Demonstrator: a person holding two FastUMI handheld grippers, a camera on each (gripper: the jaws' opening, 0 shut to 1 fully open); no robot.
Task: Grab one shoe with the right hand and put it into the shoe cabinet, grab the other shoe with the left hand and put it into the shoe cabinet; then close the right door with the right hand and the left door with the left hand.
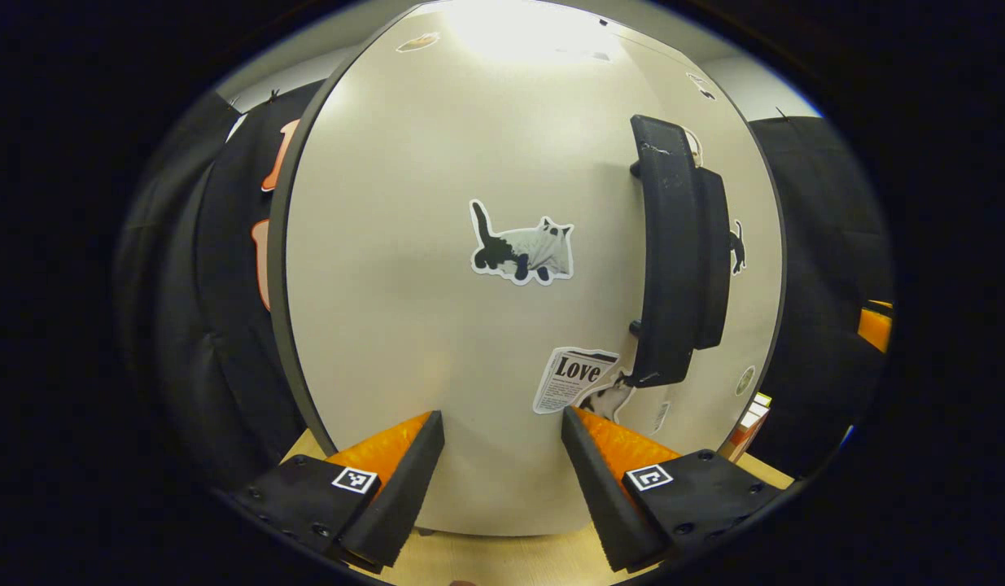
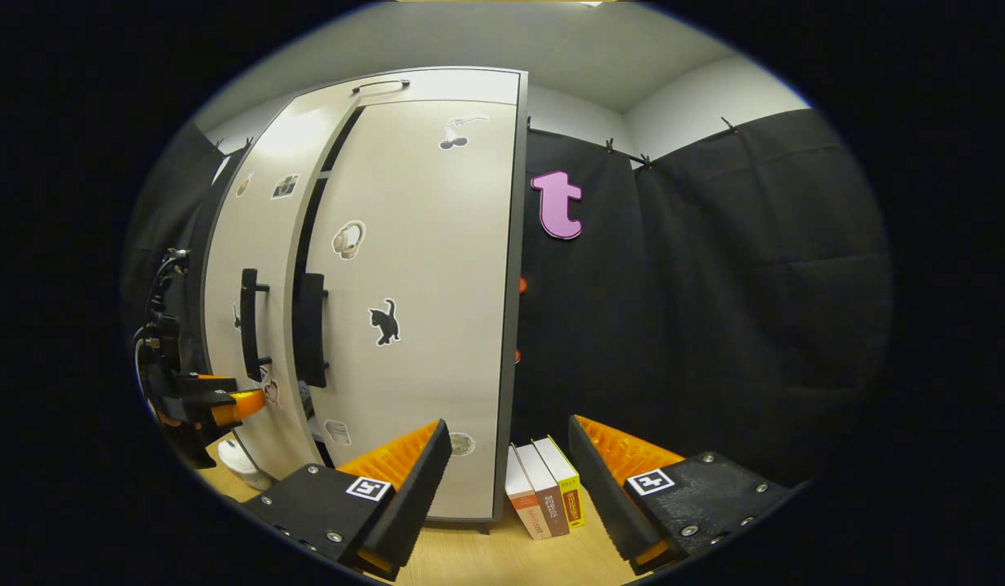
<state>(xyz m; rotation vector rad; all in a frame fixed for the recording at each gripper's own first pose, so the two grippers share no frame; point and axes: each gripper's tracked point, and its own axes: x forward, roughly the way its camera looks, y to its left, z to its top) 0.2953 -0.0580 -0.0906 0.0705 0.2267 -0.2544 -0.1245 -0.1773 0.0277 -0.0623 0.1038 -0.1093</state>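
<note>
I found my left gripper (image 1: 502, 456), fingers spread and empty, squarely facing the left door (image 1: 437, 309), its upright handle (image 1: 669, 252) to their right.

Left gripper view close, square on the left door (image 1: 437, 244), right gripper view farther back (angled), both sharing the shoe cabinet (image 2: 421, 268)

Books (image 2: 544, 496) right of cabinet (image 2: 421, 325) (on floor (image 2: 486, 561))
</note>
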